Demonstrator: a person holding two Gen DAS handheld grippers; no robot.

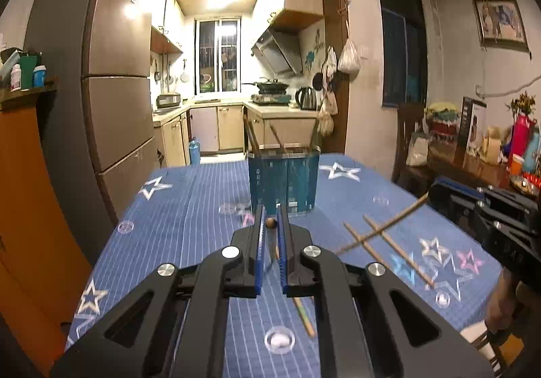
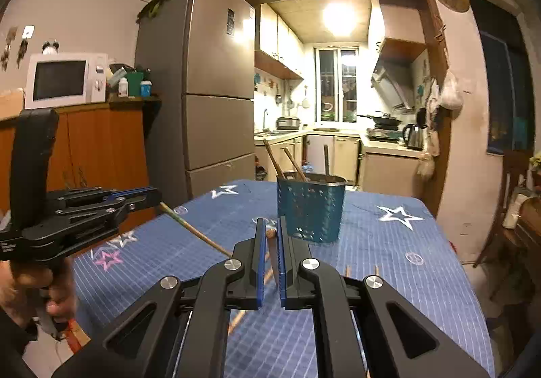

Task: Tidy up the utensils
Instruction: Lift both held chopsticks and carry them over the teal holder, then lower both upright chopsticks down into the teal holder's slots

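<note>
Now, from each claw outward:

Left gripper (image 1: 269,226): clamped on a chopstick (image 1: 270,223), whose end shows between the blue pads; the shaft hangs down behind toward the table.

Right gripper (image 2: 270,233): likewise closed on a second chopstick (image 2: 271,233), its blunt end between the pads; in the left wrist view this stick juts out leftward above the loose ones.

Step in hand, as I judge it: carry each held stick to the holder and drop it in.

Doing it well: tip each stick until one end points down, bring that end above the rim before letting go, and take the hands in one at a time so the sticks do not cross or knock the holder.

Holder (image 2: 309,209): a blue perforated basket standing upright at the middle of the table, just beyond both claws; about three sticks already lean inside it.

Loose chopsticks (image 1: 389,251): two lie on the blue cloth (image 1: 203,195), near right, well apart from the holder; a third (image 1: 304,317) lies near, under the left claw.

Risk: a light basket may tip if a stick strikes its wall.
</note>
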